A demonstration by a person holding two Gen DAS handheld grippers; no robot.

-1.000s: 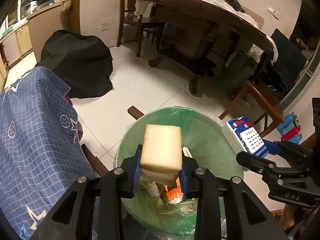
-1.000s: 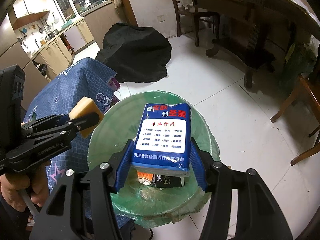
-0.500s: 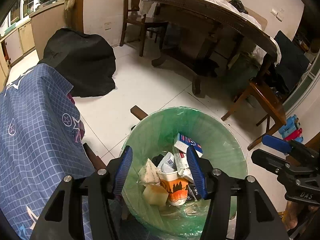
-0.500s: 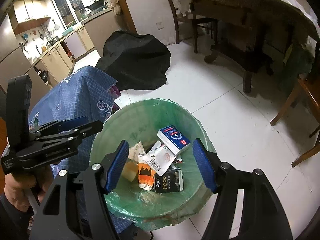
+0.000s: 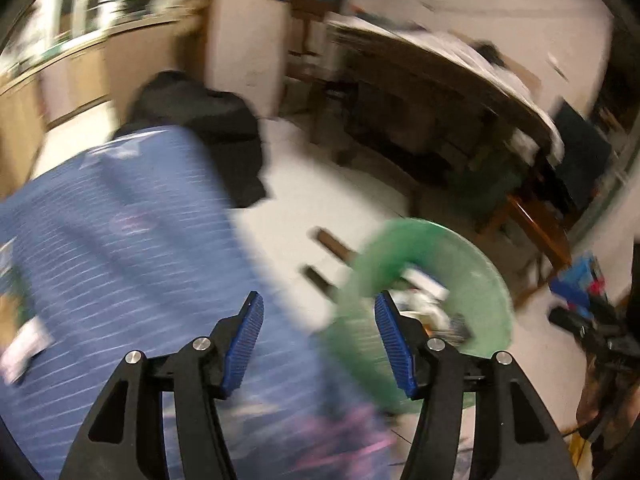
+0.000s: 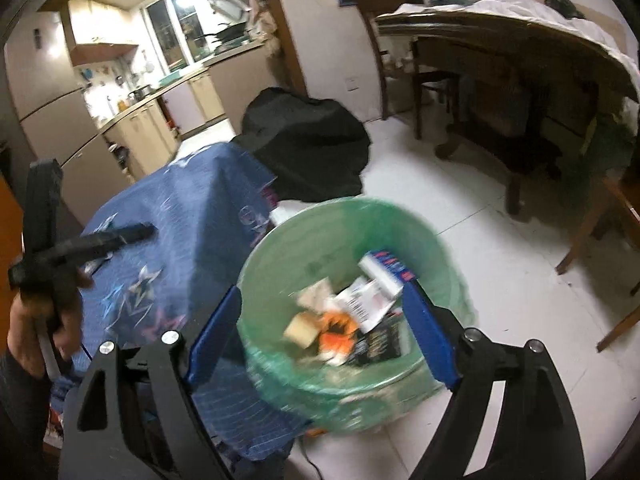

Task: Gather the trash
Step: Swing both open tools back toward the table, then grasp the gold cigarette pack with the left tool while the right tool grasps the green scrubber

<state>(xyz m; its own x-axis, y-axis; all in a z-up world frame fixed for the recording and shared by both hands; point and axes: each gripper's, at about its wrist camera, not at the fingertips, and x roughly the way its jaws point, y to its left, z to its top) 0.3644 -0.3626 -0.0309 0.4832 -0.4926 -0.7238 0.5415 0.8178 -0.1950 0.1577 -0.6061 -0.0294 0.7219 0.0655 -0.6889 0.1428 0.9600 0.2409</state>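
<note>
The right claw stands wide with nothing between its blue pads; its jaws have just been opening further. It hangs over the green-lined bin, which serves here as the landmark. Inside the bin lie the trash pieces: a pale sponge near the bin's near-left wall, an orange wrapper just beside it, a white barcode sheet in the middle, a dark packet toward the near wall, and the blue-and-white box against the far-right wall.

The left claw is also open and empty, its jaws having just opened a little more. Its view is badly blurred; the claw points at the edge of the blue cloth, with the bin off to its right. In the right wrist view a hand grips that claw's handle to the left of the bin, above the cloth-covered tabletop.

Beyond the bin, a black heap lies on the white floor. Farther right of the bin stands a dark wooden table draped in white.
</note>
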